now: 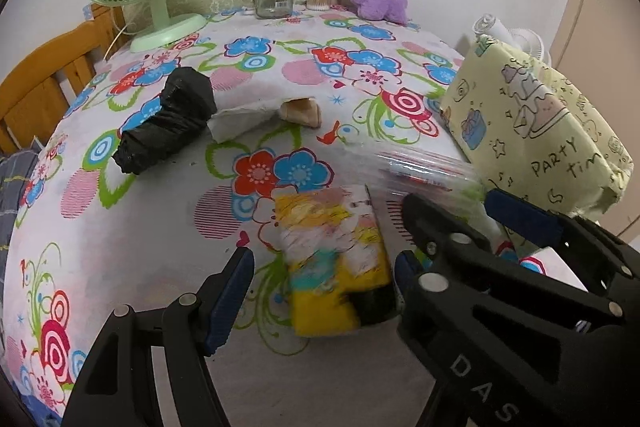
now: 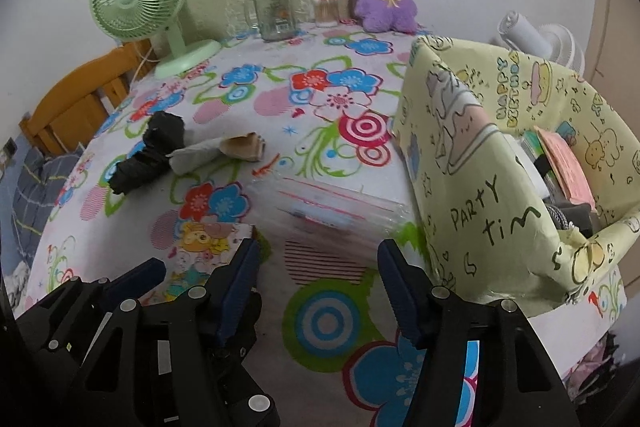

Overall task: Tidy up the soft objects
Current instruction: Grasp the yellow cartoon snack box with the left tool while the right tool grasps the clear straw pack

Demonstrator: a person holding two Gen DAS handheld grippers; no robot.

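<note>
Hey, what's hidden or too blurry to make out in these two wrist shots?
- Yellow cartoon pack: print smeared by motion blur in the left wrist view; the left gripper covers most of it in the right wrist view.
- Clear plastic packet: contents unreadable through glare.
- Yellow party box: contents mostly hidden behind its wall.

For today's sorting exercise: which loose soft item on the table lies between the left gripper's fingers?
The yellow cartoon-print packet. The black bundle and clear pack lie farther off.
</note>
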